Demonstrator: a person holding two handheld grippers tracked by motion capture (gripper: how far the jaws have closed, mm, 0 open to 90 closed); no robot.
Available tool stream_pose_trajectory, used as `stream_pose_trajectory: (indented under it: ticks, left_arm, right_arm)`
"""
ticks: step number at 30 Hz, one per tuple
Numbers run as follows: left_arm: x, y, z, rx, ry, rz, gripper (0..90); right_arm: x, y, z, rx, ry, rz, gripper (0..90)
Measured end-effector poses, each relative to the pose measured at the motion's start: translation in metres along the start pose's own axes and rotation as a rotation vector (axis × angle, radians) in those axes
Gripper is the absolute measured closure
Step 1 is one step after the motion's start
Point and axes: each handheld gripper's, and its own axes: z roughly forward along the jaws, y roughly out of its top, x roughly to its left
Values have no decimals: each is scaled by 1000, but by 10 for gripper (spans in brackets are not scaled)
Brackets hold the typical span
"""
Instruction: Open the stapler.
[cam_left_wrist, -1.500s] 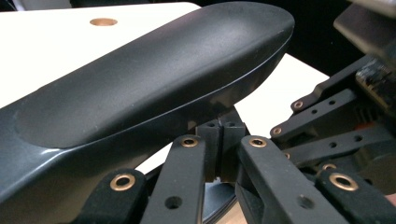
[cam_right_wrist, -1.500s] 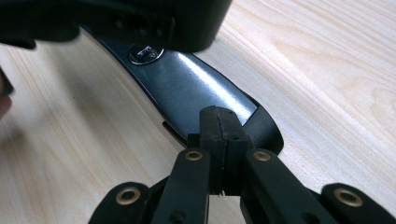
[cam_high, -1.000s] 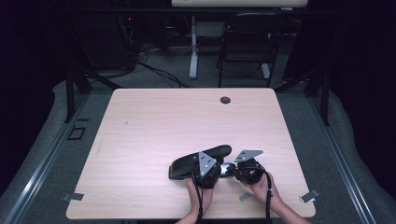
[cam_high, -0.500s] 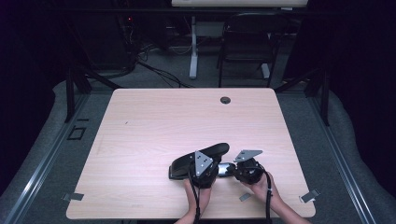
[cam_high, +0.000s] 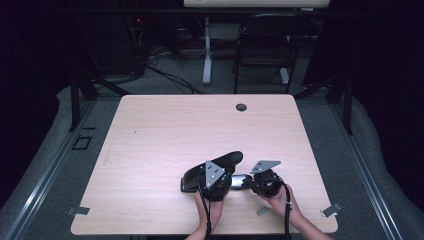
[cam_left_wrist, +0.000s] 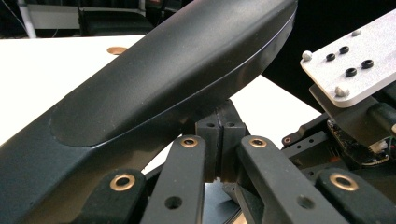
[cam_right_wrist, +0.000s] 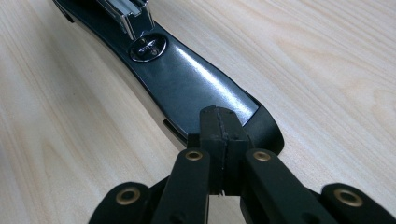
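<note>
A black stapler (cam_high: 200, 177) lies hinged open near the table's front edge, with its top arm (cam_high: 230, 160) raised at a slant. In the left gripper view my left gripper (cam_left_wrist: 223, 140) is shut, its tips just under that top arm (cam_left_wrist: 163, 84). In the high view the left gripper (cam_high: 224, 174) sits at the stapler's middle. My right gripper (cam_right_wrist: 223, 133) is shut with nothing between the pads, and its tips rest on the rear end of the glossy base (cam_right_wrist: 187, 88). In the high view the right gripper (cam_high: 246, 181) meets the base from the right.
The wooden table (cam_high: 160, 140) has a round cable hole (cam_high: 241, 107) at its far edge. Tape pieces (cam_high: 331, 210) mark the front corners. A chair (cam_high: 262, 45) and a desk leg stand on the floor beyond. The right gripper's grey plate (cam_left_wrist: 355, 60) is close beside the left gripper.
</note>
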Motion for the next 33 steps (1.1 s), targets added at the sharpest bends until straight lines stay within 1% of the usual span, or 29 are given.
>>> stream_pose_trajectory:
  ticks: [6,10,13,15,17,18,20,22,25,28,31,33]
  left_arm:
    - [2,4,-4,-7,4,8,900]
    - [4,6,-7,-14,7,12,900]
    - [5,7,-8,-18,8,14,900]
    - [5,8,-10,-19,11,19,900]
    - [6,9,-11,-23,13,19,900]
    - [7,10,-12,-29,11,13,900]
    - [7,10,-13,-29,12,15,900]
    - [8,11,-14,-33,12,14,900]
    - [10,13,-17,-35,14,22,900]
    - [11,14,-20,-51,27,40,900]
    - [12,15,-20,-48,27,54,900]
    - [12,15,-21,-51,28,53,900]
  right_arm:
    - [0,0,0,1,-9,-3,900]
    - [0,0,0,0,-1,1,900]
    - [0,0,0,2,-8,-4,900]
    - [0,0,0,-1,1,1,900]
    - [0,0,0,0,-5,-2,900]
    - [0,0,0,-2,-3,0,900]
    - [0,0,0,-2,-1,0,900]
    - [0,0,0,7,-8,-8,900]
    - [0,1,0,8,-8,-10,900]
    - [-1,1,0,9,-8,-11,900]
    - [-2,0,0,7,-1,-8,900]
    - [-2,0,0,7,-1,-8,900]
